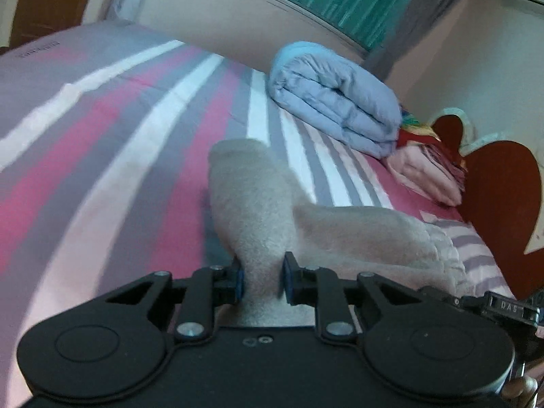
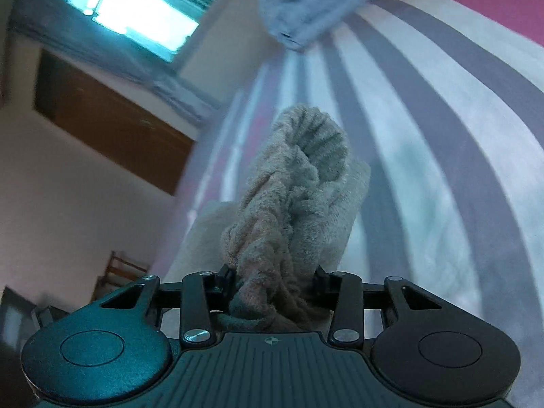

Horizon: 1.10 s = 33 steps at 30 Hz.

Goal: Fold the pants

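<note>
We hold the soft grey pants (image 1: 258,210) up over the striped bed (image 1: 102,136). Our left gripper (image 1: 261,277) and right gripper (image 2: 273,280) both pinch them tight. Next, we think, lay them flat in 1 fold.
</note>
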Motion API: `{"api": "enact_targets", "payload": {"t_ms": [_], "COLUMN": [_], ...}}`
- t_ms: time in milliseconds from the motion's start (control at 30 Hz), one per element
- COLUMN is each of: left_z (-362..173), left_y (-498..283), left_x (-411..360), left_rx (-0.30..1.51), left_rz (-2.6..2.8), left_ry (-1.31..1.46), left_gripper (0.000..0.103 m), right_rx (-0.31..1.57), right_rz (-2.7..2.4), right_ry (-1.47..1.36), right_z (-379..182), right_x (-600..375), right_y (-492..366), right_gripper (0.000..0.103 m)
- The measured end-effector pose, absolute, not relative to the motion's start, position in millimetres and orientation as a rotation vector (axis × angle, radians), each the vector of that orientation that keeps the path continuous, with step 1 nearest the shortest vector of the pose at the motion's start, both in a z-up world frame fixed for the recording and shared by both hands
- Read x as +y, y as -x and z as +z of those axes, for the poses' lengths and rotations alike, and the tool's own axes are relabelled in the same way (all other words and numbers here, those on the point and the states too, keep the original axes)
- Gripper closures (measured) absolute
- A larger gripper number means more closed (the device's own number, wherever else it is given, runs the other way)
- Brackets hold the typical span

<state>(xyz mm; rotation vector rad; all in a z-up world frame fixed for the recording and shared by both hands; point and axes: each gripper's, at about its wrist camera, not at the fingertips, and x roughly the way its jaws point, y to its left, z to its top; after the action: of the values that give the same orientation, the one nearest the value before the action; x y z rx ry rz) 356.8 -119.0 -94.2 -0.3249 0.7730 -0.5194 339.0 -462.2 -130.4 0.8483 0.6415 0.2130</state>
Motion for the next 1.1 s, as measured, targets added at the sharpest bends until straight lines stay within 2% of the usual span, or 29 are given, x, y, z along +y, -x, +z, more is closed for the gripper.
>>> {"api": "enact_targets", "payload": {"t_ms": [100, 200, 267, 333, 400, 567, 700, 767, 800, 833, 933, 1033, 1100], "left_z": [-119, -151, -149, -136, -123, -139, -167, -168, -166, -164, -150, -145, -155], "left_y": [-372, -376, -367, -356, -341, -321, -302, -294, -292, -292, -287, -280, -276], "left_x": [-119, -122, -113, -110, -113, -135, -138, -144, -146, -145, -134, -132, -136], "left_rx": [0.845, 0.918, 0.885, 0.831, 0.775, 0.821, 0.834, 0.809, 0.808, 0.814, 0.829, 0.841, 0.853], "left_rz": [-0.463, -0.37, -0.351, -0.34, -0.369, -0.43, -0.419, -0.421, -0.417, -0.415, -0.423, -0.443, -0.431], "left_ry": [0.242, 0.164, 0.203, 0.18, 0.133, 0.066, -0.007, -0.072, -0.083, -0.072, -0.007, 0.004, -0.009], "left_gripper": [0.087, 0.074, 0.076, 0.076, 0.073, 0.073, 0.073, 0.073, 0.073, 0.073, 0.073, 0.073, 0.073], "right_rx": [0.675, 0.804, 0.85, 0.802, 0.716, 0.608, 0.721, 0.794, 0.78, 0.779, 0.799, 0.671, 0.651], "right_rz": [0.187, 0.083, 0.021, -0.001, -0.06, 0.036, 0.093, 0.048, 0.036, 0.032, 0.021, 0.007, 0.021], "right_ry": [-0.842, -0.771, -0.746, -0.737, -0.649, -0.503, -0.424, -0.403, -0.381, -0.353, -0.362, -0.394, -0.344], "right_z": [-144, -181, -194, -187, -166, -123, -159, -195, -200, -200, -189, -154, -147], "right_x": [-455, -446, -447, -451, -453, -407, -367, -367, -369, -367, -366, -374, -359], "right_y": [-357, -372, -369, -356, -340, -334, -340, -345, -341, -340, -343, -332, -331], "right_gripper": [0.06, 0.047, 0.042, 0.028, 0.022, 0.022, 0.022, 0.03, 0.038, 0.042, 0.042, 0.041, 0.041]}}
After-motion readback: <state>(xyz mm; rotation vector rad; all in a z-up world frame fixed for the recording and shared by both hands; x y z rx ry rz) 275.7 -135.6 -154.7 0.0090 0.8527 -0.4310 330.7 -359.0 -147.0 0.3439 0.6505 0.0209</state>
